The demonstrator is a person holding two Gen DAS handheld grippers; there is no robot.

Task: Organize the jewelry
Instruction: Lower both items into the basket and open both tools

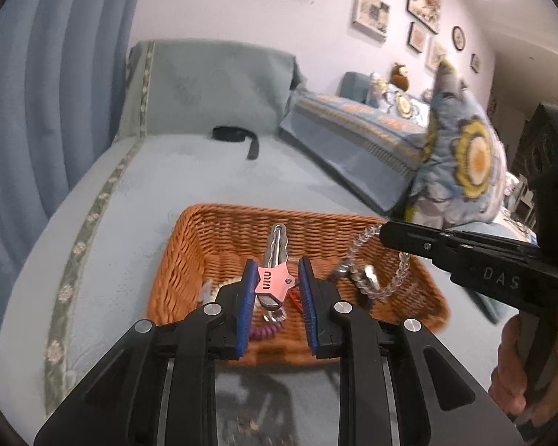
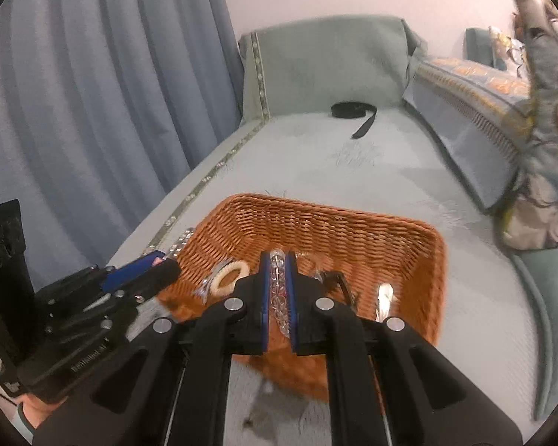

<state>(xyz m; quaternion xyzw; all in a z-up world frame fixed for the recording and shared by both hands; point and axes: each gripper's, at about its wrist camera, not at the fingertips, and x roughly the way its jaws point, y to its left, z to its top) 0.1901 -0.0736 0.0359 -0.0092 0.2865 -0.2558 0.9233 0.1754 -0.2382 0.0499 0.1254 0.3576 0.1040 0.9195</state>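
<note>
My left gripper [image 1: 274, 278] pinches a pink star hair clip [image 1: 272, 280] between its blue pads, jaws partly closed on it, held over the near half of the orange wicker basket [image 1: 219, 230]. My right gripper [image 2: 278, 278] has jaws nearly together, clamped on a clear bead bracelet [image 2: 279, 297]; its loop dangles into the basket's right side. Inside the basket: cream ring [image 2: 230, 275] at left, purple coil tie [image 1: 268, 329] near front. Basket sits on the blue-green daybed [image 1: 137, 200]. Far end: black strap [image 1: 238, 137] by the backrest.
</note>
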